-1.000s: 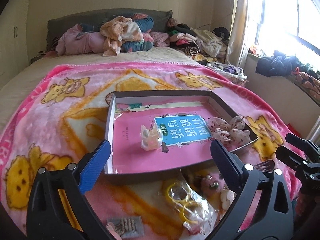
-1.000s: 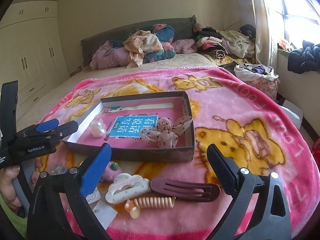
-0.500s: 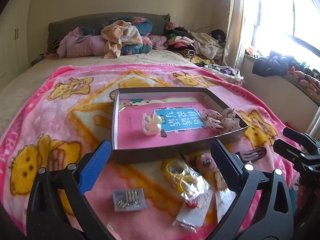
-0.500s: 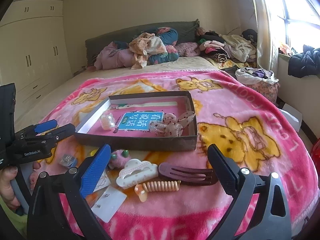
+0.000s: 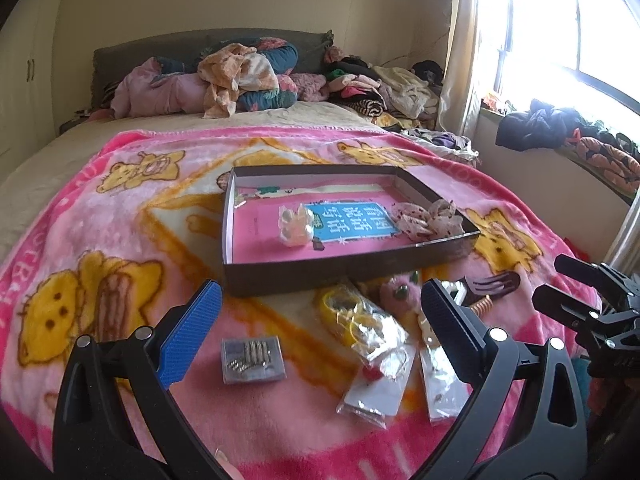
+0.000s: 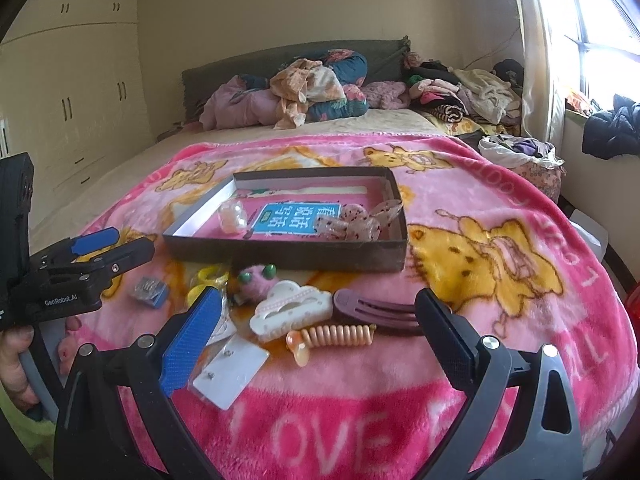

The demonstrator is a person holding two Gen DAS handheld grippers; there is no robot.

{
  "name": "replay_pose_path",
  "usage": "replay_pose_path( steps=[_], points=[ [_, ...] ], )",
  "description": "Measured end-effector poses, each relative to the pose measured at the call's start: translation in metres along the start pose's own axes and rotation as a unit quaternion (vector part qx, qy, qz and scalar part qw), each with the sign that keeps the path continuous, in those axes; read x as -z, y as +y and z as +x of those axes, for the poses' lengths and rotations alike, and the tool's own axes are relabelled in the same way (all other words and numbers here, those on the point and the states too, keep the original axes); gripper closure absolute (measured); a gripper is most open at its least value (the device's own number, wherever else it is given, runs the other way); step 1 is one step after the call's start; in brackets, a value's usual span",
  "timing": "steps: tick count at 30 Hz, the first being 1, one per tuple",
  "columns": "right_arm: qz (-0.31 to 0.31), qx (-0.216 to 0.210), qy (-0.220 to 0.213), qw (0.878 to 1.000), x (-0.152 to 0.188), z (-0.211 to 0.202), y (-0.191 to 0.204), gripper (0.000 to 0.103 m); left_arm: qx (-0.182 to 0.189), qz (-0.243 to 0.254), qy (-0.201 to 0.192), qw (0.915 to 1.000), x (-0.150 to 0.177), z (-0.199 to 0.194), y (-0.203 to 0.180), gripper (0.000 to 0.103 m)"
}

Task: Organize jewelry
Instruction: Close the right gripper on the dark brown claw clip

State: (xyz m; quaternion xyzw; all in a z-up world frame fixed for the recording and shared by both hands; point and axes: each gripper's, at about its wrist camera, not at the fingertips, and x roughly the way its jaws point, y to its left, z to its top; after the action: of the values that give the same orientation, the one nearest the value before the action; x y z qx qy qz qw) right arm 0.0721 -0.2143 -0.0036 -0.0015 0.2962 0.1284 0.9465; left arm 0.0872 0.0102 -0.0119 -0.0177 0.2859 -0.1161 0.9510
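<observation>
A shallow brown box (image 5: 320, 272) (image 6: 288, 258) with a pink lining sits on the blanket, holding a pearly clip (image 5: 295, 227) (image 6: 233, 216) and a spotted bow (image 5: 430, 218) (image 6: 352, 224). Before it lie loose pieces: a small case of rings (image 5: 252, 359) (image 6: 148, 290), yellow bands in a clear bag (image 5: 360, 320), a pink pompom (image 5: 396, 292) (image 6: 256, 278), a white cloud clip (image 6: 292, 308), a dark maroon clip (image 6: 376, 312), a peach spiral tie (image 6: 332, 338) and white cards (image 6: 230, 372). My left gripper (image 5: 320, 324) and right gripper (image 6: 318, 330) hover open and empty above these pieces.
A pink bear-print blanket (image 5: 120, 240) (image 6: 500, 260) covers the bed. Piled clothes and bedding (image 5: 240, 76) lie at the headboard. A wardrobe (image 6: 72, 96) stands at the left, and a window sill with clothes (image 5: 560, 132) at the right. A hand (image 6: 16, 356) holds the left gripper's handle.
Both grippers have pulled back from the box and risen, so more of the loose pieces in front of it now show. Both stay open and empty.
</observation>
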Motion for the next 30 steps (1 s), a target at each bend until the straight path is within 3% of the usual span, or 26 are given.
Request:
replay_pose_path(
  steps=[17,30],
  points=[
    [0.018,0.022,0.027,0.999,0.023,0.007,-0.02,0.008,0.035,0.025,0.058,0.9974,0.034,0.012,-0.015,0.012],
    [0.054,0.062,0.048,0.995,0.032,0.026,-0.05,0.008,0.045,0.028,0.08,0.9953,0.026,0.047,-0.032,0.012]
  ],
)
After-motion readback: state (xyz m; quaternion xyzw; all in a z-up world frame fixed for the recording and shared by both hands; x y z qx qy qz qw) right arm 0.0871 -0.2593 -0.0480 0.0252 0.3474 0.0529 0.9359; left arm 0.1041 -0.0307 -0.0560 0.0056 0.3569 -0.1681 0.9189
